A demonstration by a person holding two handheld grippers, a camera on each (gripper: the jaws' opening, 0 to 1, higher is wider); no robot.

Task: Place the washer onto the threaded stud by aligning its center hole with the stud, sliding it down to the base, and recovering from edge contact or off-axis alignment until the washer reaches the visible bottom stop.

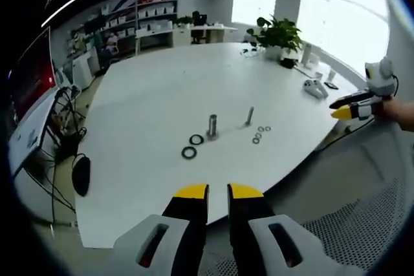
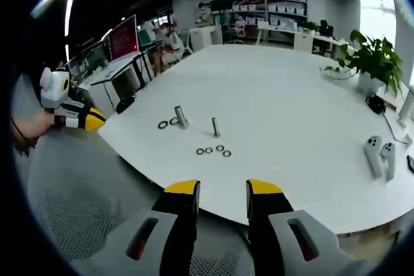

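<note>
Washers [image 2: 213,151] (probably four) lie beside stud [image 2: 215,127].

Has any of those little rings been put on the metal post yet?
Nothing done yet, by the look of it. The small washers lie loose on the table beside the thin stud, which looks bare. Both the left gripper and right gripper are empty, off the table's edge. Picking, aligning and sliding down all remain.

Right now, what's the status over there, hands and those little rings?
Left gripper open, empty, short of the table. Right gripper open, empty. Small washers loose beside thin stud. Nothing in the way.
</note>
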